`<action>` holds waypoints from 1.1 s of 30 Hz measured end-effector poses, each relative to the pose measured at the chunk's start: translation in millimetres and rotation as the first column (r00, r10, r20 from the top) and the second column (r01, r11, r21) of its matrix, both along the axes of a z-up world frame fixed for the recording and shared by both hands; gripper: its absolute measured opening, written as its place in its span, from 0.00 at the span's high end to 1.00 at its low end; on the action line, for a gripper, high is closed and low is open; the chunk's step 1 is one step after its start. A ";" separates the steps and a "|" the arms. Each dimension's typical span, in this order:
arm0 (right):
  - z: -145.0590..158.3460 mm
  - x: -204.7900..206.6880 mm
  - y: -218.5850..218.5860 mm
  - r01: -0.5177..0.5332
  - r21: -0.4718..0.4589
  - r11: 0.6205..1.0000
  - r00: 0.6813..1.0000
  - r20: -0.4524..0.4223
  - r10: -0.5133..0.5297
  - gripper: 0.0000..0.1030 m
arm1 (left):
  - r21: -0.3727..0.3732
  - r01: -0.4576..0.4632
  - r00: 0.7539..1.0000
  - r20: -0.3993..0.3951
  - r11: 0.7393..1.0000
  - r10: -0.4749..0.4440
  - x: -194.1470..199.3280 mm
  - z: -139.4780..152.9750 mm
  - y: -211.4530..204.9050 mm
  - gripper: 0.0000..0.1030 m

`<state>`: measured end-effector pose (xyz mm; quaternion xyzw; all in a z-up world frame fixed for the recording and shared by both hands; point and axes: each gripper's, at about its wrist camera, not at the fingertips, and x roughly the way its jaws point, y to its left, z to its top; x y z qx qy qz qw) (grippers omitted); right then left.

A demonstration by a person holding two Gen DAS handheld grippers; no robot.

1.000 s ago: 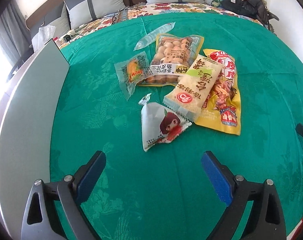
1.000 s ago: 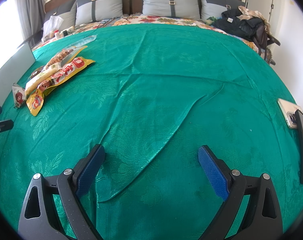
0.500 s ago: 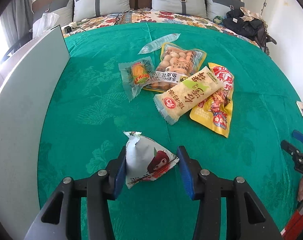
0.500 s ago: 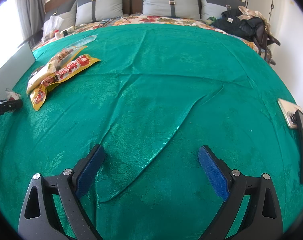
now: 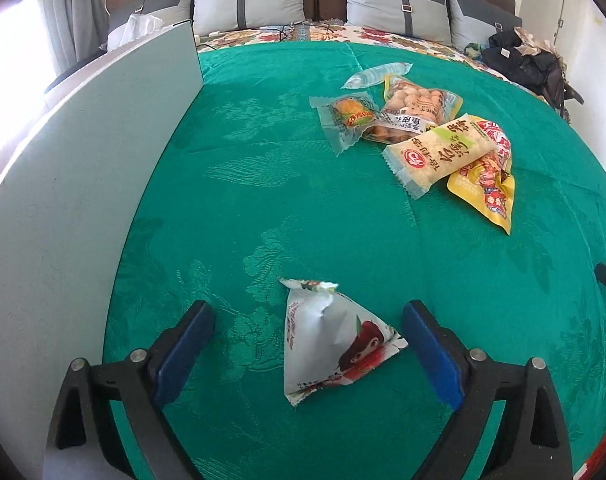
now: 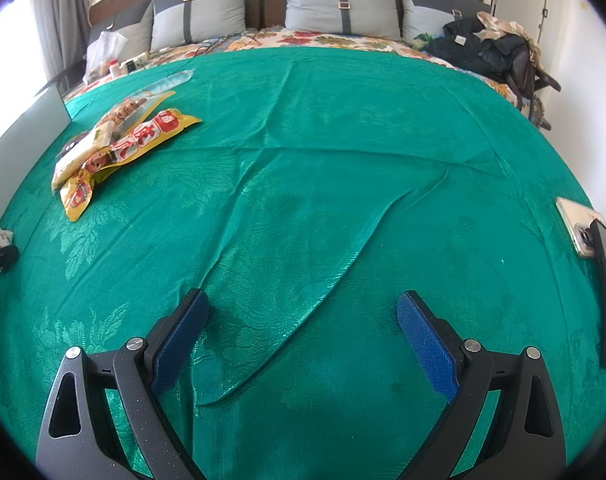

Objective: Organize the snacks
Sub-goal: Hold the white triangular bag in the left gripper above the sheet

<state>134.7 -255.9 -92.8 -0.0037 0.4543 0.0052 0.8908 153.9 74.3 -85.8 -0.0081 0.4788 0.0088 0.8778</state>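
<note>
white pouch [image 5: 335, 336] between left gripper's [image 5: 309, 342] opening jaws

Right hand-held gripper [image 6: 303, 332] hangs wide open over wrinkled green bedspread [image 6: 343, 160], nothing between pads. Snack packets [image 6: 115, 148] piled far left. Two phones [image 6: 595, 256] at right edge.

Green patterned bedspread [image 6: 343, 140] all over the bed, wrinkled near the middle. Grey pillows [image 6: 341, 4] lined up at the far headboard. Dark clothes pile [image 6: 487, 48] far right, two phones [image 6: 595, 248] right edge, pale board [image 5: 83, 184] standing left.
</note>
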 end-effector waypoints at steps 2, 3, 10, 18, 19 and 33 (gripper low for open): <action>0.2 0.0 0.0 0.000 0.000 1.000 1.000 0.000 0.000 0.06 | 0.000 -0.003 1.000 0.014 1.000 0.003 -0.1 0.0 3.0 0.00; 0.1 0.0 0.0 0.000 0.000 1.000 1.000 0.000 0.000 0.06 | 0.002 0.002 1.000 0.029 1.000 -0.002 -1.4 -0.9 3.5 0.00; 0.3 0.0 0.1 0.000 0.000 1.000 1.000 0.000 0.000 0.06 | 0.005 0.005 0.999 0.047 1.000 -0.005 -2.5 -2.5 4.9 0.00; 0.3 0.2 0.1 0.000 0.000 1.000 1.000 0.000 0.000 0.06 | 0.004 0.005 0.999 0.047 1.000 -0.005 -2.6 -2.1 5.2 0.00; 0.3 0.2 0.1 0.000 0.000 1.000 1.000 0.000 0.000 0.06 | 0.004 0.005 0.999 0.047 1.000 -0.005 -2.6 -2.4 4.9 0.00; 0.3 0.4 0.2 0.000 0.000 1.000 1.000 -0.001 0.000 0.06 | 0.004 0.004 0.999 0.047 1.000 -0.004 -2.6 -2.4 4.8 0.00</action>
